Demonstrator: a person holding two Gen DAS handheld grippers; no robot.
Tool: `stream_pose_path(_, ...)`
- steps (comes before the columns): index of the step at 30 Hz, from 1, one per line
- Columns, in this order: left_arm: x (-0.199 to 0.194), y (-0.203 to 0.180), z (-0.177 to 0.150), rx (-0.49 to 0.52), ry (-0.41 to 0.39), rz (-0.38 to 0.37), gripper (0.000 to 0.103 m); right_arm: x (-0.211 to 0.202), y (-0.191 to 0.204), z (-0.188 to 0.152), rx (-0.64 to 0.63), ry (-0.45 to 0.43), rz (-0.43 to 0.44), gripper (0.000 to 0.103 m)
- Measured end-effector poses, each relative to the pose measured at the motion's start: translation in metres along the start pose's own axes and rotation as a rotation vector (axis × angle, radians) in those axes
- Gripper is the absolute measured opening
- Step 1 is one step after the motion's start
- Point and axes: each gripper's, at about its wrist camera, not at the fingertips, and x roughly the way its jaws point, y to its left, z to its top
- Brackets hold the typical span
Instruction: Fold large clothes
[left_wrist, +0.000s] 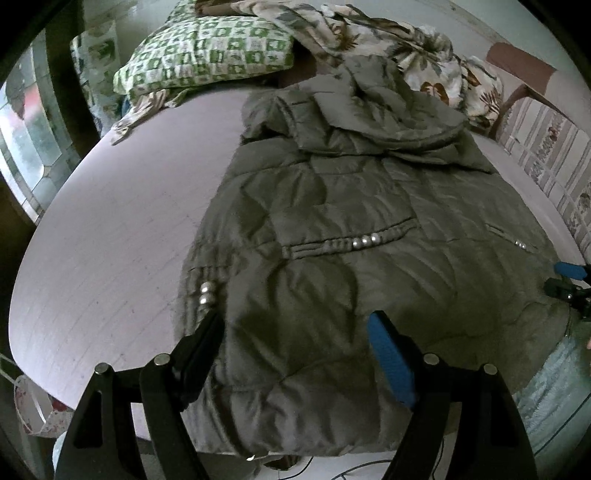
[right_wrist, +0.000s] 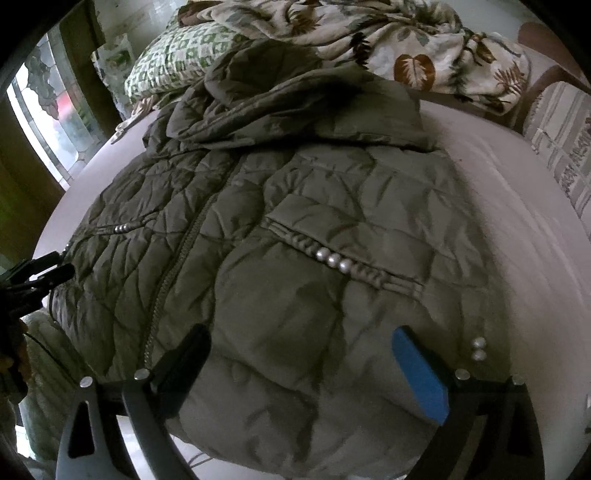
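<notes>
- Jacket lay front-up on the bed, hood toward the pillow and quilt, hem hanging just over the near edge
- It looked zipped, and the pearl-trimmed cuffs sat at the side edges, so the sleeves seemed already tucked in; I could not tell for sure
- My left gripper hovered spread wide over the hem, pinching nothing
- My right gripper also stood spread above the hem on its side, empty
- I judged the job early: no crosswise fold was made, the hood lay rumpled and unfolded
- Left to do: grip both hem corners, carry them up toward the hood, flatten
</notes>
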Motion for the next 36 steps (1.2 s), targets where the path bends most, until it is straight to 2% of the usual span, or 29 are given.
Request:
stream_pose_path(18, -0.018, 0.026, -0.015, -0.049, -0.014, 0.015, 0.081, -0.030, -0.027, -0.014, 0.071, -0.029, -0.010, 0.100)
stream_pose_path(36, -0.004, 0.057, -0.030, -0.123, 0.041, 0.022, 0.081, -0.039, -0.056, -0.029, 0.139, -0.012, -0.052, 0.100)
